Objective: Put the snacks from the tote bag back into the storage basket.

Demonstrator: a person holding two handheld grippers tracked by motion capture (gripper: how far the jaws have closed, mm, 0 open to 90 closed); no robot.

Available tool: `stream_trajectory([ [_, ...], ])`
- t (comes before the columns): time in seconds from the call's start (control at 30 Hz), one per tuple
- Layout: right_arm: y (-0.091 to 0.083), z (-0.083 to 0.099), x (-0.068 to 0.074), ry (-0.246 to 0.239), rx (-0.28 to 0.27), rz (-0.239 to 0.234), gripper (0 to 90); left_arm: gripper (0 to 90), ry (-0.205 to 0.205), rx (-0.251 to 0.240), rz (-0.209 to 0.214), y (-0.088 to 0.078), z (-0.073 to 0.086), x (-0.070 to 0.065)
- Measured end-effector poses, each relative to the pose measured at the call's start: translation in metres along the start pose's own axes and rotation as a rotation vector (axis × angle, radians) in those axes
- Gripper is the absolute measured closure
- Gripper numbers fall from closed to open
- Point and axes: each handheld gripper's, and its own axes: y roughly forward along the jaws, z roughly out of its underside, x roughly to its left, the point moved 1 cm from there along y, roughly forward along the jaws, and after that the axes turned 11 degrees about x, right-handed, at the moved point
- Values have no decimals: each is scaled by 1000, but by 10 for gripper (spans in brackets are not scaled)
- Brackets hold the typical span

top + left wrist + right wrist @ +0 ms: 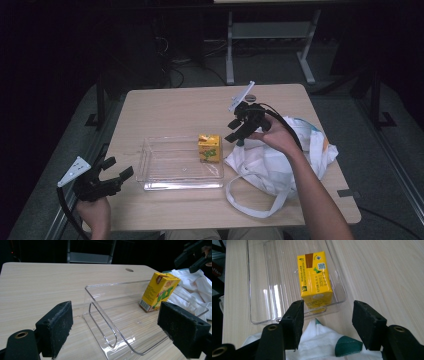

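The right gripper (240,134) hangs partly open and empty above the yellow carton (209,148); the left gripper (116,170) gapes wide.

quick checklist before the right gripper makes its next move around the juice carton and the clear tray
1. Yellow juice carton stands upright in the clear tray, at the end nearest the bag: ok.
2. Right gripper open, nothing between its pads, held above the white bag: ok.
3. Right gripper free of the carton: ok, the high view shows it apart from and above it.
4. Left gripper open, nothing between its pads, off to the tray's other end: ok.
5. Free floor in the tray for more things: ok, the carton is all it holds.
6. What the bag holds: cannot tell, the cloth hides it.
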Motion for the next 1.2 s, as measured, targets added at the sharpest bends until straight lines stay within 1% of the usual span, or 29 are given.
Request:
stream_trajectory([
  [0.13, -3, 4, 0, 15, -3, -4, 423, 125, 1, -1, -1, 0, 0, 1],
  [0.27, -7, 8, 0, 16, -3, 8, 423, 125, 1, 1, 1, 0, 0, 0],
  [0.3, -9, 9, 1, 24, -1, 8, 423, 125, 1, 2, 1, 0, 0, 0],
  [0.4, -12, 12, 0, 17, -2, 16, 423, 125, 0, 2, 1, 1, 0, 0],
  [0.67, -18, 19, 0, 39, -6, 27, 425, 125, 1, 3, 0, 1, 0, 0],
  [0.87, -21, 30, 0, 69, -17, 33, 427, 125, 2, 8, 0, 1, 0, 0],
  [0.93, -21, 33, 0, 70, -17, 40, 428, 125, 1, 7, 0, 1, 0, 0],
  [1.03, -22, 39, 0, 79, -23, 38, 428, 125, 2, 8, 1, 2, 0, -1],
  [1.07, -21, 40, -1, 79, -15, 36, 427, 125, 1, 8, 2, 2, 0, -1],
  [1.1, -21, 42, 0, 82, -14, 45, 429, 125, 2, 8, 2, 2, 0, 0],
  [1.2, -21, 46, 1, 86, -25, 41, 432, 125, 1, 9, 0, 2, 0, 0],
])
